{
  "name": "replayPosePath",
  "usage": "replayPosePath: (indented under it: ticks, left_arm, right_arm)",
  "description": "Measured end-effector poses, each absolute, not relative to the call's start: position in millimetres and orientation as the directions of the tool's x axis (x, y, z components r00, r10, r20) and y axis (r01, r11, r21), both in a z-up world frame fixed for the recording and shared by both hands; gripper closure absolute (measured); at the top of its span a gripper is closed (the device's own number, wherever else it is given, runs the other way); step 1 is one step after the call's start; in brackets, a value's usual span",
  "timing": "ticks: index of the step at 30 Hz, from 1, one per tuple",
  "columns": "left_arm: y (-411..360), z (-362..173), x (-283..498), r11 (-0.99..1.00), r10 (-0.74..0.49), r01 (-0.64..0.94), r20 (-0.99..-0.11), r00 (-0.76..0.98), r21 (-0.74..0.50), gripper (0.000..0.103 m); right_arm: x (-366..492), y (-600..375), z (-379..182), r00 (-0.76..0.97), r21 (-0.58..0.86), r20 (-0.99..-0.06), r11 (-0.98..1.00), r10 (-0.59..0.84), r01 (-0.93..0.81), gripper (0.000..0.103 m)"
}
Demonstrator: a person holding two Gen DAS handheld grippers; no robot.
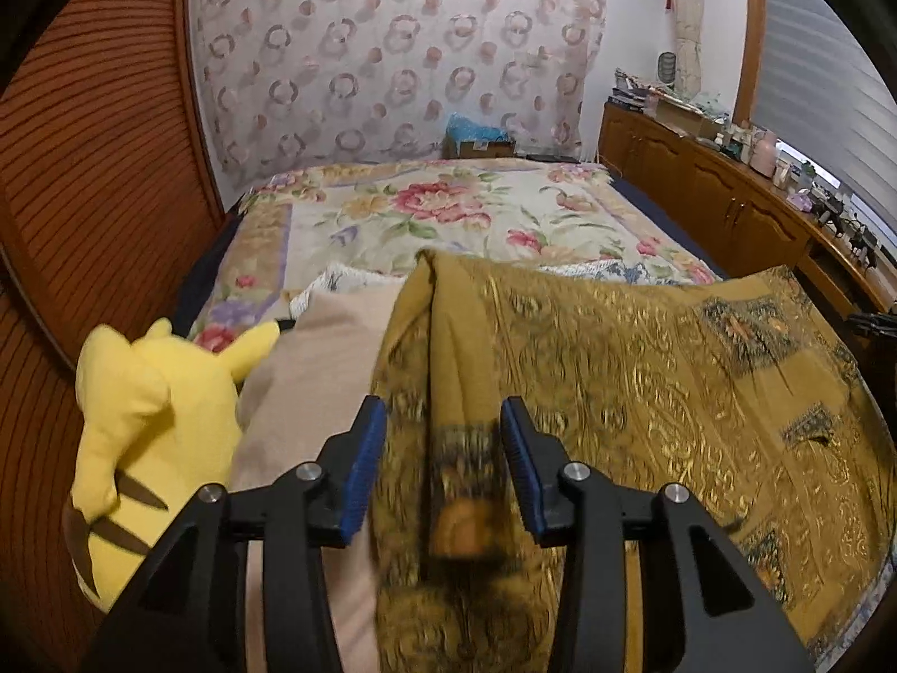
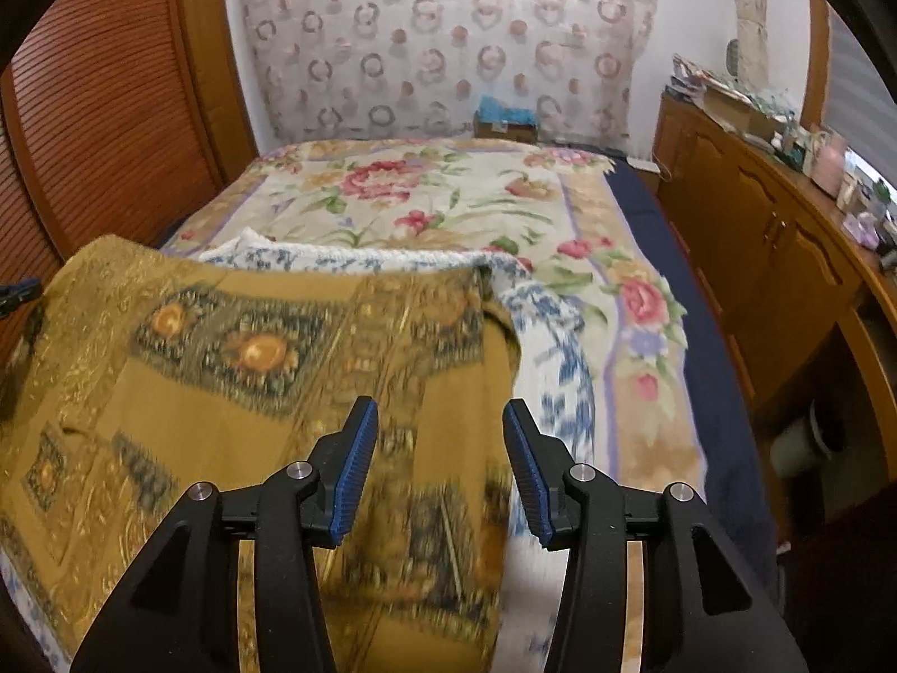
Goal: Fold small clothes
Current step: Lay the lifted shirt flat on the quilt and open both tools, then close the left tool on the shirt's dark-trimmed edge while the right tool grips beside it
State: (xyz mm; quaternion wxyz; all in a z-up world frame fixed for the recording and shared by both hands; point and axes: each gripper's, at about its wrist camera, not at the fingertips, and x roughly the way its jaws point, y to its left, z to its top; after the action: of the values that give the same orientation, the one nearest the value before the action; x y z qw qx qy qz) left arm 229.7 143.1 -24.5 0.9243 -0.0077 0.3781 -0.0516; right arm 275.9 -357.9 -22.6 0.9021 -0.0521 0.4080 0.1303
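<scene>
A mustard-gold patterned garment (image 1: 644,370) lies spread on the bed; it also shows in the right wrist view (image 2: 235,370). Its left edge is folded over into a raised ridge (image 1: 448,336). My left gripper (image 1: 443,420) is open, its jaws on either side of that folded edge, not closed on it. My right gripper (image 2: 440,420) is open above the garment's right edge. The other gripper's tip shows at the far right of the left wrist view (image 1: 874,322) and at the far left of the right wrist view (image 2: 17,291).
A yellow plush toy (image 1: 151,426) and a beige cloth (image 1: 314,381) lie left of the garment. A white-and-blue towel (image 2: 555,359) lies under it on the floral bedspread (image 2: 448,196). A wooden cabinet (image 2: 773,235) with clutter runs along the right. A slatted wooden door (image 1: 95,168) stands at left.
</scene>
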Motion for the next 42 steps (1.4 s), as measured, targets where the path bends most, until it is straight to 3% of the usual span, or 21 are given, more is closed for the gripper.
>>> replayPosePath:
  ticks: [19,31,34,42]
  left_arm:
    - [134.0,-48.5,213.7,0.994,-0.108,0.092,-0.726,0.679,-0.062,0.062]
    - [135.1,-55.3,215.5,0.994,-0.109,0.084,-0.738,0.666,-0.071,0.062]
    - [134.3,-54.2,213.0,0.991,-0.134,0.101,-0.732,0.668,-0.089,0.070]
    - [134.4,-43.7,212.8,0.991,-0.136,0.101,-0.710,0.691,-0.091,0.071]
  right_arm:
    - [249.5,-370.0,-48.5,0.569,0.084,-0.798,0.971,0.201,-0.225,0.056]
    - [256.7,-359.0,-61.7,0.552,0.055,-0.812,0.967,0.189,-0.250,0.056]
    - [256.7,-357.7,-61.2,0.559,0.035,-0.811,0.968,0.174,-0.250,0.062]
    - [257.2,-352.2,-50.6,0.583,0.031,-0.790,0.962,0.189,-0.270,0.081]
